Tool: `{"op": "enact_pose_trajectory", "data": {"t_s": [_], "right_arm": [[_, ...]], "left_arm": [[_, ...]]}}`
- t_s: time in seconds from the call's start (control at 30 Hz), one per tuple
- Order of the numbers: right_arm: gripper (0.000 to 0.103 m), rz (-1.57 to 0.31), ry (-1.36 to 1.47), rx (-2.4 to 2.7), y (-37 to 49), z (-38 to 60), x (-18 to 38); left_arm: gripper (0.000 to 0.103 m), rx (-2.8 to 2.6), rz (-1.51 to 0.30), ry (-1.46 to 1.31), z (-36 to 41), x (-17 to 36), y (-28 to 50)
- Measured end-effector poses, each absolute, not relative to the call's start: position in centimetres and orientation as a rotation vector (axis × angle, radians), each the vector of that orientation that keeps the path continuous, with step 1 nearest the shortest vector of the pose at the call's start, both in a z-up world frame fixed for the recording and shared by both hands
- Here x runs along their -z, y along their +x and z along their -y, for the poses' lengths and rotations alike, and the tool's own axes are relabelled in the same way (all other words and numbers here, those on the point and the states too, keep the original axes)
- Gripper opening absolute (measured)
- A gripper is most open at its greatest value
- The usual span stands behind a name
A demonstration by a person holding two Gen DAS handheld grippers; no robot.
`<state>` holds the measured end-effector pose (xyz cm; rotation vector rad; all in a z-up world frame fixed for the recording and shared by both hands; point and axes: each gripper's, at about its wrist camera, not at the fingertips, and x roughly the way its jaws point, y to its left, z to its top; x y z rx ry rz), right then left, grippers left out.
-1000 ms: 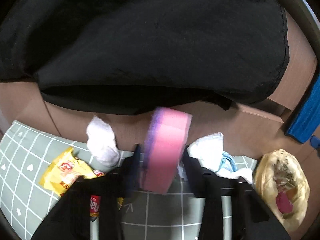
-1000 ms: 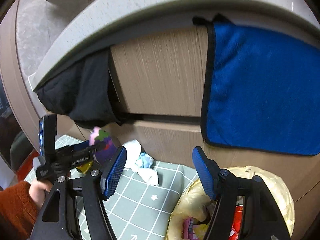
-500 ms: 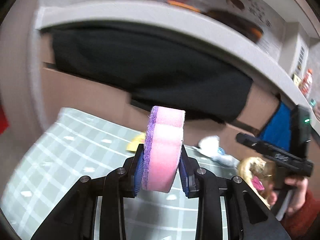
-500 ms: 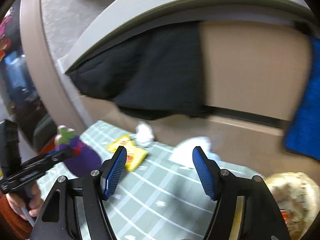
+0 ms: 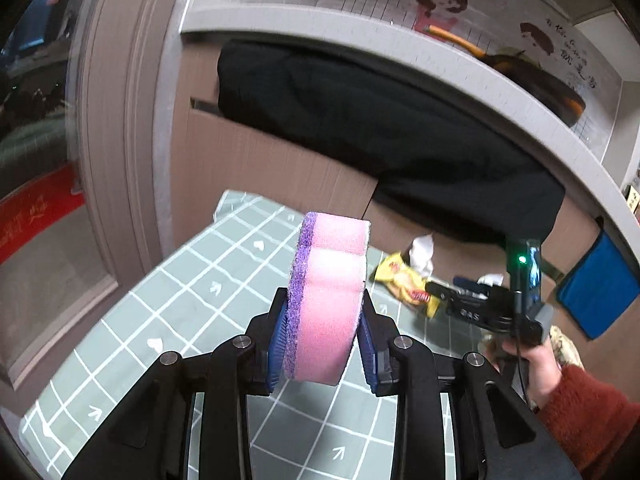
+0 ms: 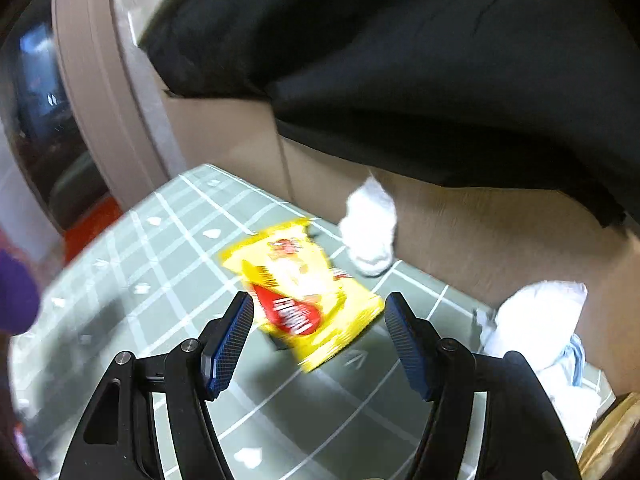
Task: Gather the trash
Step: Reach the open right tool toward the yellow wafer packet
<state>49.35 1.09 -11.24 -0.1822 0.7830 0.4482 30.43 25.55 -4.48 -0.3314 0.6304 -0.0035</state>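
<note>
Your left gripper [image 5: 325, 332] clamps the pink sponge [image 5: 326, 300] above the mat [image 5: 192, 300]; your right gripper [image 6: 318, 340] hangs open over the yellow wrapper [image 6: 304, 292].

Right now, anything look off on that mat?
Yes. A yellow snack wrapper lies crumpled on the checked mat, with white tissue wads against the cabinet base. The left gripper holds a pink sponge; the right gripper hovers open over the wrapper.

Spongy pink foam pad [image 5: 326, 320] with rough purple scouring face; glossy yellow wrapper [image 6: 304, 292].
</note>
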Motion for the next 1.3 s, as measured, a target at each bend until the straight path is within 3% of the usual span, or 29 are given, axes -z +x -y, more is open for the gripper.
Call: {"op": "enact_pose_trajectory", "data": {"t_s": [0.07, 0.2, 0.3, 0.47, 0.57, 0.93, 1.0, 1.07, 1.3], "right_arm": [[0.052, -0.751, -0.27, -0.419, 49.7, -1.8, 11.9], [0.05, -0.726, -0.383, -0.394, 50.4, -2.6, 13.0], [0.05, -0.825, -0.349, -0.452, 51.4, -2.6, 14.0], [0.029, -0.891, -0.257, -0.497, 51.1, -1.6, 14.0], [0.023, -0.906, -0.219, -0.513, 49.8, -0.6, 13.1], [0.021, -0.772, -0.23, -0.483, 41.4, 4.5, 6.1], [0.02, -0.742, -0.218, -0.468, 40.5, 5.7, 4.7], [0.013, -0.704, -0.205, -0.445, 39.3, 8.2, 2.9], [0.013, -0.635, -0.131, -0.385, 37.1, 14.9, -0.4]], "left_arm": [[0.033, 0.019, -0.649, -0.341, -25.6, 5.4, 30.9], [0.033, 0.033, -0.673, -0.354, -25.7, 6.7, 32.2], [0.033, 0.045, -0.689, -0.38, -25.8, 7.5, 32.7], [0.033, 0.062, -0.699, -0.406, -25.6, 8.1, 32.6], [0.033, 0.068, -0.702, -0.412, -25.3, 8.2, 32.2], [0.033, 0.141, -0.664, -0.391, -20.5, 4.9, 30.4], [0.033, 0.169, -0.65, -0.37, -18.7, 3.7, 30.2], [0.033, 0.199, -0.633, -0.342, -16.6, 2.4, 30.1], [0.033, 0.276, -0.597, -0.293, -9.4, -0.6, 30.6]]}}
